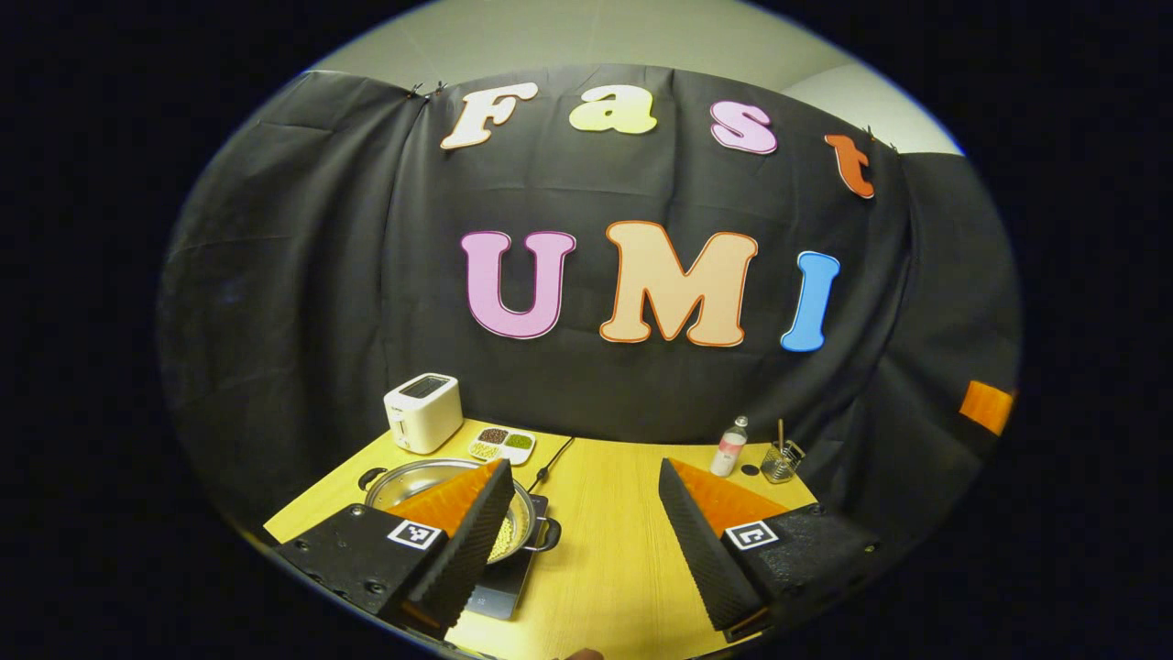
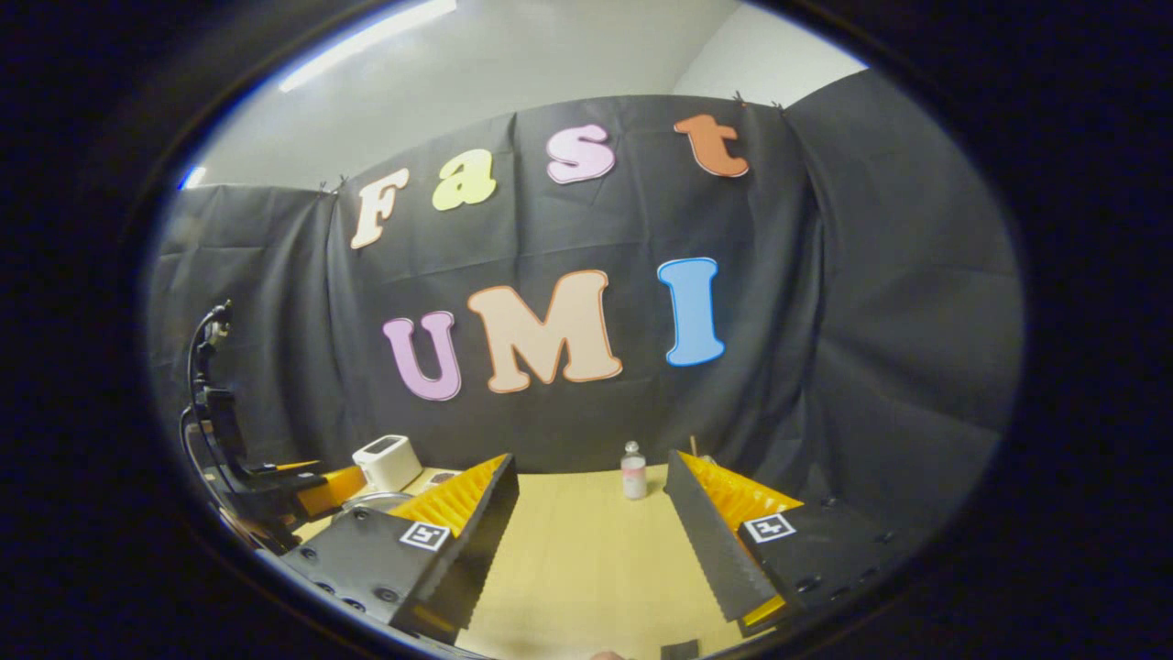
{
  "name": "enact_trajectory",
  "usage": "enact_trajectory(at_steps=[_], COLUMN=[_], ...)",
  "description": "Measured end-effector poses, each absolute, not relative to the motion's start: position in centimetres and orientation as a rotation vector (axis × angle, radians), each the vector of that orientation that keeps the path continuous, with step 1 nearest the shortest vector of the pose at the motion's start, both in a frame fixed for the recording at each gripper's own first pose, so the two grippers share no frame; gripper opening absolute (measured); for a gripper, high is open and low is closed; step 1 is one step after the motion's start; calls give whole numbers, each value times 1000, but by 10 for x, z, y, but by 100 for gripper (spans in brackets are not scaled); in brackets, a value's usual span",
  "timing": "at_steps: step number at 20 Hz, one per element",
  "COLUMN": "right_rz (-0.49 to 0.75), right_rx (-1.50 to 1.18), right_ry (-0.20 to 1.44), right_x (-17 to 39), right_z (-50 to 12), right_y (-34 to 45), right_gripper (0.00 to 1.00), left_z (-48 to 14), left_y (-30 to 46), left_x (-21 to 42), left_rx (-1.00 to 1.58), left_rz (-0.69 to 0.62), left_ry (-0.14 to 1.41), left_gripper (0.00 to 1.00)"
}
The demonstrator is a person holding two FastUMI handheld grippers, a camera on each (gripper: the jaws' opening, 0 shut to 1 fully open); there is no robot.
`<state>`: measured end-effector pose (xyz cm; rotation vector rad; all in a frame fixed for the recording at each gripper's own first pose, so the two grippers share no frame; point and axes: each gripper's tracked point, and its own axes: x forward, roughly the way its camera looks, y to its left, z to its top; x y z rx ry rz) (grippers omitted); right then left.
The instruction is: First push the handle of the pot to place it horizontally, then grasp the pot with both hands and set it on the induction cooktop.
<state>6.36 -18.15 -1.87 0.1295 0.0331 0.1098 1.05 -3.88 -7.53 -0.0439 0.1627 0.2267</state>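
A steel pot (image 1: pixel 414 478) with two black side handles stands on the black induction cooktop (image 1: pixel 499 594) at the table's front left, with pale beans inside it. One handle (image 1: pixel 371 477) points left and the other handle (image 1: pixel 548 536) points right. My left gripper (image 1: pixel 584 465) is open and holds nothing. It hovers above the table, and its left finger partly hides the pot. Over the table's middle, my right gripper (image 2: pixel 591 458) is open and holds nothing. The pot's rim (image 2: pixel 371 501) peeks out to its left, beside the left gripper (image 2: pixel 321 481).
On the wooden table (image 1: pixel 605 550), a white toaster (image 1: pixel 422 412) and a divided dish of beans (image 1: pixel 502 445) stand behind the pot. A cable (image 1: pixel 550 467) runs back from the cooktop. A small bottle (image 1: pixel 730 446) and a wire holder (image 1: pixel 781 461) stand at the back right.
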Motion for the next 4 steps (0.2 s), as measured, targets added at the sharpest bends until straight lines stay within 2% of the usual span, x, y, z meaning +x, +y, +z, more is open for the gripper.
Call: enact_trajectory(at_steps=[4], right_rz=[86], right_rx=[129], right_ry=[24], right_x=[63], right_z=[-16], right_y=[-199], right_gripper=[92], left_z=[-73], left_y=[-50], left_x=[14], left_rx=[-9], left_rz=[219], left_ry=[157], left_gripper=[97])
